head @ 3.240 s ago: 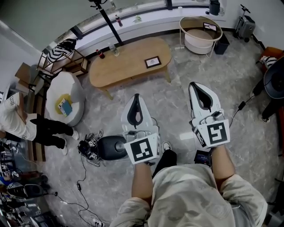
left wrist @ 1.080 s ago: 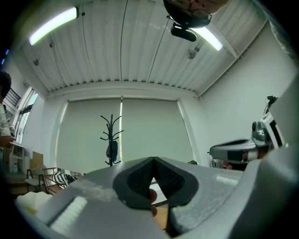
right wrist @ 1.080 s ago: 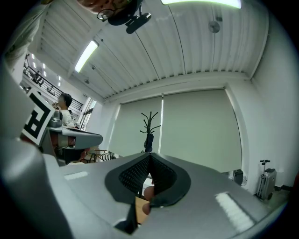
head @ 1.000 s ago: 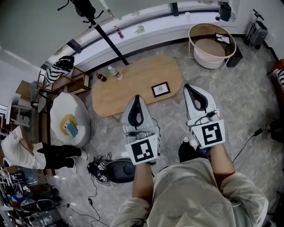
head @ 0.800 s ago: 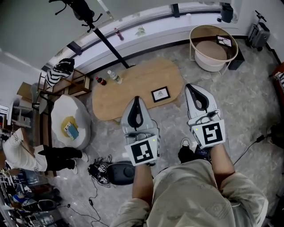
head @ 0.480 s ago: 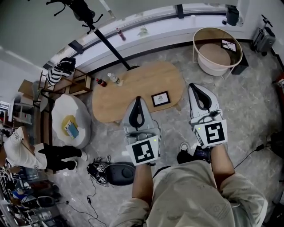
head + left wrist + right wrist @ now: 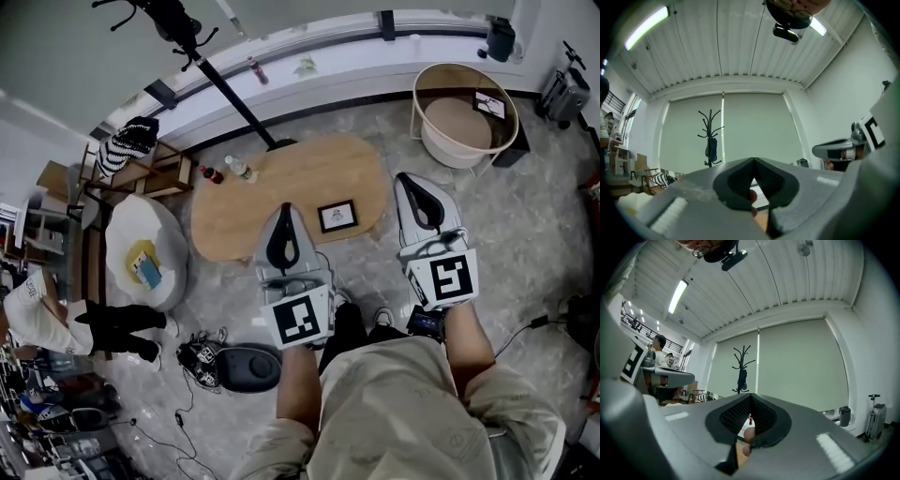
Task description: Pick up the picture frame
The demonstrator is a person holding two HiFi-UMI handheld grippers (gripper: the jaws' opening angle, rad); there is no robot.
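Observation:
A small dark picture frame (image 7: 337, 216) lies flat near the right end of the oval wooden coffee table (image 7: 244, 211). My left gripper (image 7: 285, 212) is held level in front of me, its tip over the table's near edge, just left of the frame. Its jaws are shut with nothing between them. My right gripper (image 7: 412, 180) is also shut and empty, off the table's right end above the floor. In the left gripper view (image 7: 753, 161) and the right gripper view (image 7: 750, 397) the pads meet, and blinds and a coat stand lie beyond.
Two bottles (image 7: 225, 172) stand at the table's far left. A round basket (image 7: 466, 117) holding a second frame is at the back right. A white beanbag (image 7: 141, 253), a seated person (image 7: 56, 319), a dark floor device (image 7: 248, 367) with cables, and a black pole (image 7: 225, 84) surround the table.
I have moved forward toward the table. The table and frame have slid nearer to both grippers in the head view. Both grippers stay shut.

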